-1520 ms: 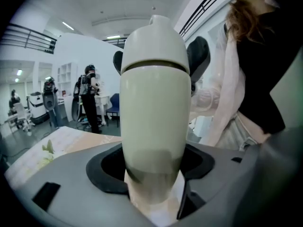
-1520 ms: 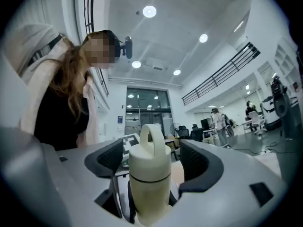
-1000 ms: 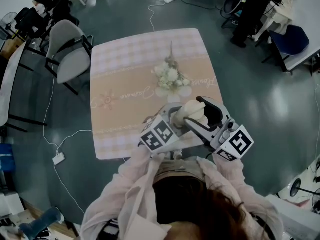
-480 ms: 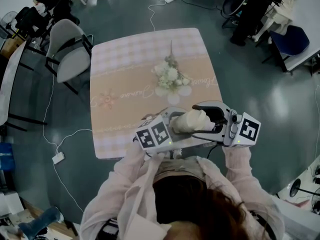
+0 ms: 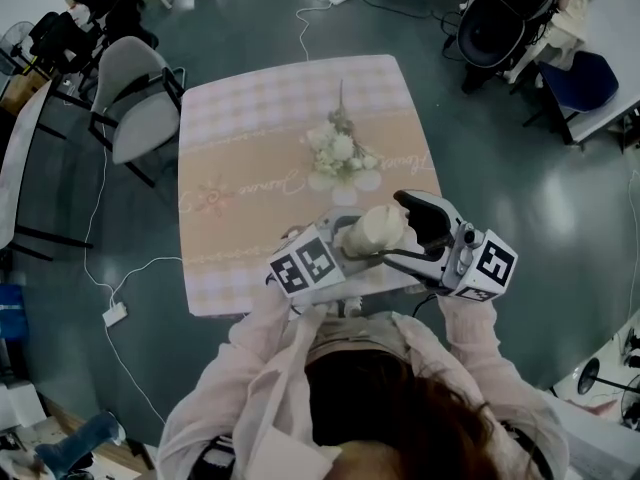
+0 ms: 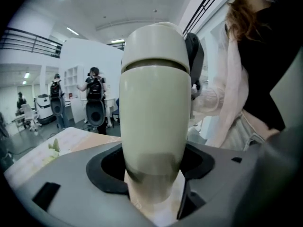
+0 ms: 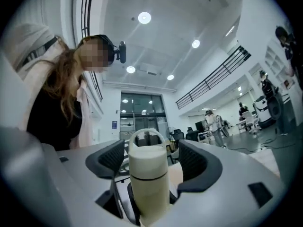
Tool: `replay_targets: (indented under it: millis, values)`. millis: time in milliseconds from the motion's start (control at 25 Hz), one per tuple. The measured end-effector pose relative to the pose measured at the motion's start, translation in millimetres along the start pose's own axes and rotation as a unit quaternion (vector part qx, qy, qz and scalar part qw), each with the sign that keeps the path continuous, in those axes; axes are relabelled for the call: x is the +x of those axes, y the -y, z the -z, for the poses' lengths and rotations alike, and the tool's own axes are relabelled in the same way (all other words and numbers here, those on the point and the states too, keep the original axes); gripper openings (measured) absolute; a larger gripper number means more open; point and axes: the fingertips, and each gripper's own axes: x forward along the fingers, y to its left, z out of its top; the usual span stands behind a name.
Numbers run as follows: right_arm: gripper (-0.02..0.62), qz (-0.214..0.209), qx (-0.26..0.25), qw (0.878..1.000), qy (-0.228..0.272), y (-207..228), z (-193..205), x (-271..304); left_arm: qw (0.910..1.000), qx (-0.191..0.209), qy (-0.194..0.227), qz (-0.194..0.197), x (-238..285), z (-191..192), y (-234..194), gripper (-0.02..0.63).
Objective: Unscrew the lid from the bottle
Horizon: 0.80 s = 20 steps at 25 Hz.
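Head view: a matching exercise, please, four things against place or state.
1 cream cylindrical bottle
2 white flower bunch
3 grey padded chair
4 right gripper

A on the checked tablecloth
B on the floor
C clamped in left gripper
D jaws astride the lid

Pairs: 1-C, 2-A, 3-B, 4-D.
The right gripper's jaws have just been opening, lid between them untouched.

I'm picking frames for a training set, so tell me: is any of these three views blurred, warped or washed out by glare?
Head view: sharp, evenly lit, edges bowed. Left gripper view: strong fisheye with black corners; the bottle looms close, its base soft and shadowed. Right gripper view: same fisheye, ceiling lights bright, but the bottle is readable.
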Motion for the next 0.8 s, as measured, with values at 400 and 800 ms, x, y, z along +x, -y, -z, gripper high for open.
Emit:
replay_targets:
  millis: [400,800]
  values:
    - [0.352,0.159,-0.032,0.985,-0.054,25.9,14.1,14.8,0.9919,-0.031,-0.053,-0.111,6.8,7.5,-25.5,0.314]
    - [0.305,0.032,-0.048,0.995,-0.075,-0.6,15.3,13.5,0.9985,0.012,-0.046,-0.025,3.7,4.6,-1.2,0.314]
